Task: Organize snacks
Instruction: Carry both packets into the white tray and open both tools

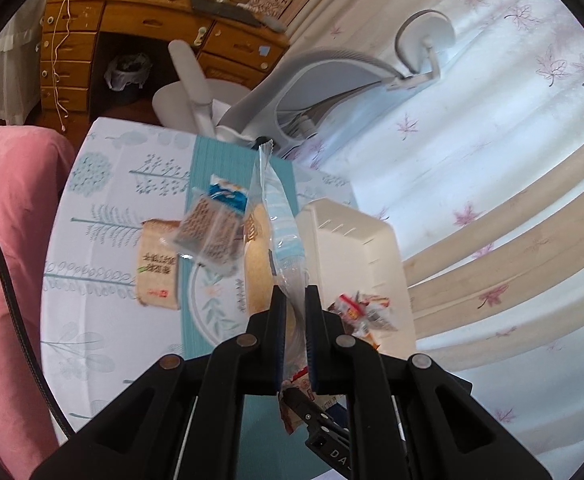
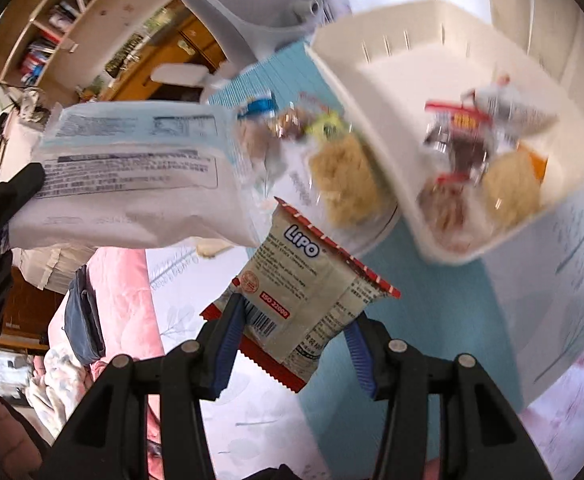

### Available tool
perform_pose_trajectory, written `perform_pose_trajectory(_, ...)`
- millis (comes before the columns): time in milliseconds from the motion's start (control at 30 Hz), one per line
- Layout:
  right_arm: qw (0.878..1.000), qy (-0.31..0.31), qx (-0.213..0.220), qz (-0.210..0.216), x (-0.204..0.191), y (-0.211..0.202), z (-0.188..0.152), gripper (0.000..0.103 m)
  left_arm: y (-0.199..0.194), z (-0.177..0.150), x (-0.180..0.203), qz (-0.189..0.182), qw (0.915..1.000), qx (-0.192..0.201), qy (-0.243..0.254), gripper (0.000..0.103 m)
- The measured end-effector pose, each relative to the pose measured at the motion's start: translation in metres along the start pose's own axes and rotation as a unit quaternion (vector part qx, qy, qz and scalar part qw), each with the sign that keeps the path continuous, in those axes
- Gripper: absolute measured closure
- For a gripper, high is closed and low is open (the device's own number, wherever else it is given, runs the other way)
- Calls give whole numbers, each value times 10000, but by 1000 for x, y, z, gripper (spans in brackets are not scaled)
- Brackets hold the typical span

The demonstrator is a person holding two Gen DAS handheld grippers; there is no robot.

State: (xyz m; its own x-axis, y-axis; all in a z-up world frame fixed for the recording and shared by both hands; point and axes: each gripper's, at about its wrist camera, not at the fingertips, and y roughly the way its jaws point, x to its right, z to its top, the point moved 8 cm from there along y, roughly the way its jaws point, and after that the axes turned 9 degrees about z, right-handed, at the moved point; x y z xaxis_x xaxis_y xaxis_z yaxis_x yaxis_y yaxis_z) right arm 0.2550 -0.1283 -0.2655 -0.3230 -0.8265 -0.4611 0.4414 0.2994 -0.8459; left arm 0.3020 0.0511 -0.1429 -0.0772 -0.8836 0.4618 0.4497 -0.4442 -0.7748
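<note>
My left gripper (image 1: pixel 295 300) is shut on the lower edge of a blue-and-white snack bag (image 1: pixel 276 216), held edge-on above the table. In the right wrist view the same bag (image 2: pixel 132 176) hangs broadside at the left. My right gripper (image 2: pixel 292 308) is shut on a cream-and-red Lipo biscuit packet (image 2: pixel 304 288), lifted off the table. The white basket (image 2: pixel 392 76) stands to the right, with several small snack packs (image 2: pixel 464 148) inside. A beige packet (image 1: pixel 158 268) and a clear biscuit pack (image 1: pixel 212 228) lie on the table.
The table has a floral cloth (image 1: pixel 104 240) and a teal placemat (image 1: pixel 228 160). A grey office chair (image 1: pixel 324 80) stands behind it, with a wooden desk (image 1: pixel 132 28) further back. Pink bedding (image 1: pixel 8 220) is at the left, a curtain (image 1: pixel 512 160) at the right.
</note>
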Motion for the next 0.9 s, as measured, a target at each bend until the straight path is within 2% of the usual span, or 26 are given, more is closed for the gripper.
perform_pose_trajectory(267,9996,-251,13,104,27,-44,13,54,6,0,58,-176,9996,198,10,97)
perform_pose_trajectory(367,9993,-354,30,74,40,-57,25,54,6,3,85,-400,9984,407,10,99)
perform_pose_trajectory(500,9990,-444,-11,32,58,-68,37,54,14,5,115,-417,9978,512,77,99)
perform_pose_trajectory(667,9986,-514,29,-80,88,-82,57,54,40,-3,143,-348,9989,312,101,99)
perform_pose_trajectory(900,9982,-523,-67,-272,131,-89,79,54,75,-19,163,-161,9999,28,-32,99)
